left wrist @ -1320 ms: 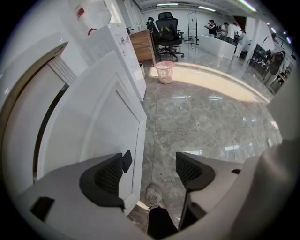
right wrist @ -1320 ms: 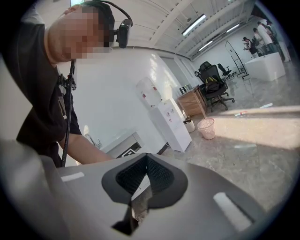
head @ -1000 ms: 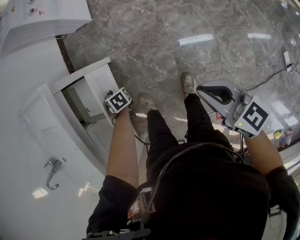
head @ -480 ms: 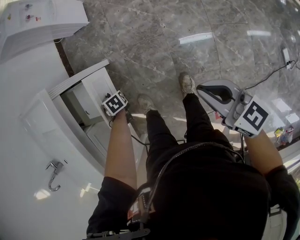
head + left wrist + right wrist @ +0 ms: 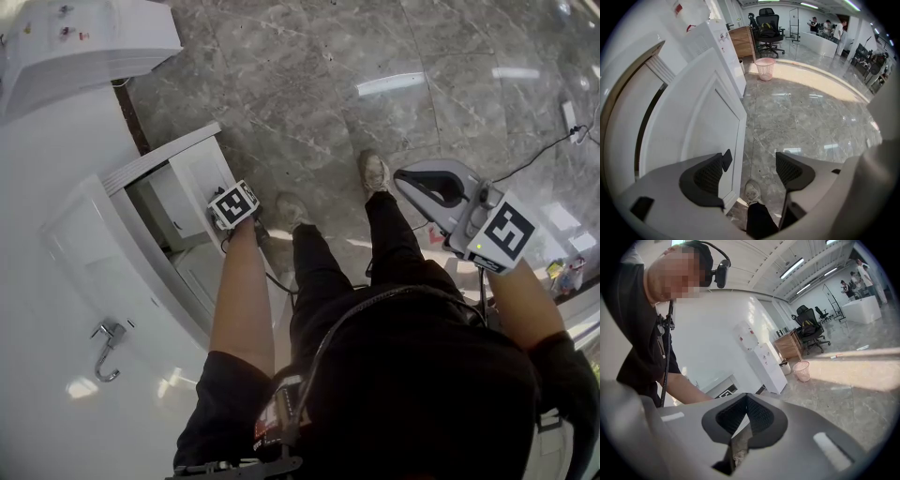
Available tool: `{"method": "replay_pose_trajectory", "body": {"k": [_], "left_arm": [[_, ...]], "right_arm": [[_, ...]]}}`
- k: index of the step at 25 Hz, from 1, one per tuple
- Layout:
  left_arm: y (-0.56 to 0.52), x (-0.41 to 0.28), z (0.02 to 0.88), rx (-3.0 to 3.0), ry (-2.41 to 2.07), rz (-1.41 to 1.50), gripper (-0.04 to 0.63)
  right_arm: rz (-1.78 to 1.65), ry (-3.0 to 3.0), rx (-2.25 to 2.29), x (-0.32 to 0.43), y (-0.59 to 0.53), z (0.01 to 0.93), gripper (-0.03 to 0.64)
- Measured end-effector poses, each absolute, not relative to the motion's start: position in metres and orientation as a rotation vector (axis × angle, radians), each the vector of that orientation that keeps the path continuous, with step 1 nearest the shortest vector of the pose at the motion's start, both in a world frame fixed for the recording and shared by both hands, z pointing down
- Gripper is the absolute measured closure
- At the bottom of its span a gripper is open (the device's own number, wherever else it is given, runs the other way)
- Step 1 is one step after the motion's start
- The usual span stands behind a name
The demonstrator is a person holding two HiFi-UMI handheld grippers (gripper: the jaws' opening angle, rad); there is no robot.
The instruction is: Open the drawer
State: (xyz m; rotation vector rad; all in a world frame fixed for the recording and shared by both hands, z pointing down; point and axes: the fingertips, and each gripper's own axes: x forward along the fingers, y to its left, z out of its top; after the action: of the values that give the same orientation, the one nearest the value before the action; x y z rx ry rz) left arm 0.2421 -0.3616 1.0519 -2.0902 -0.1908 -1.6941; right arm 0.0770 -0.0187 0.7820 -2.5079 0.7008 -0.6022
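Seemingly stiff, light and slick-faced, the white drawer [image 5: 708, 133] stands partly out, low at the person's left, best pinched by its front edge just beside the left gripper [image 5: 750, 165], spread and empty, while the right gripper [image 5: 742, 423] hangs pressed together, well apart.

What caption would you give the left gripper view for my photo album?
Open left gripper beside the white drawer front, above a grey marble floor, pink wastebasket beyond.
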Motion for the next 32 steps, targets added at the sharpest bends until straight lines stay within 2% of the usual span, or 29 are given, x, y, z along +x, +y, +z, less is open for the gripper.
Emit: {"method": "replay_pose_trajectory", "body": {"k": [7,14,20,26,30,32], "left_arm": [[-0.363,0.238,1.039,-2.1,-0.222,-1.685,0.239],[-0.315,0.216,1.012,-2.116,-0.407,-1.649,0.242],[-0.266,0.219,0.945,-2.3,-0.673,-1.56,0.249],[-0.222,0.221,0.851,-2.55,-0.974,-1.394,0.404],[-0.215,0.22,0.782,-2.706,-1.132,-1.288,0.578],[-0.217,0.217,0.746,-2.784,-1.203,-1.216,0.595]], "right_arm": [[-0.642,0.688,-2.553,0.081,-0.018,0.753,0.615],[-0.638,0.701,-2.587,0.085,-0.012,0.721,0.615],[-0.592,0.74,-2.632,0.094,-0.008,0.686,0.615],[-0.561,0.809,-2.672,0.115,0.004,0.641,0.615],[-0.556,0.918,-2.696,0.131,0.003,0.61,0.615],[-0.552,0.986,-2.694,0.138,-0.001,0.597,0.615]]}}
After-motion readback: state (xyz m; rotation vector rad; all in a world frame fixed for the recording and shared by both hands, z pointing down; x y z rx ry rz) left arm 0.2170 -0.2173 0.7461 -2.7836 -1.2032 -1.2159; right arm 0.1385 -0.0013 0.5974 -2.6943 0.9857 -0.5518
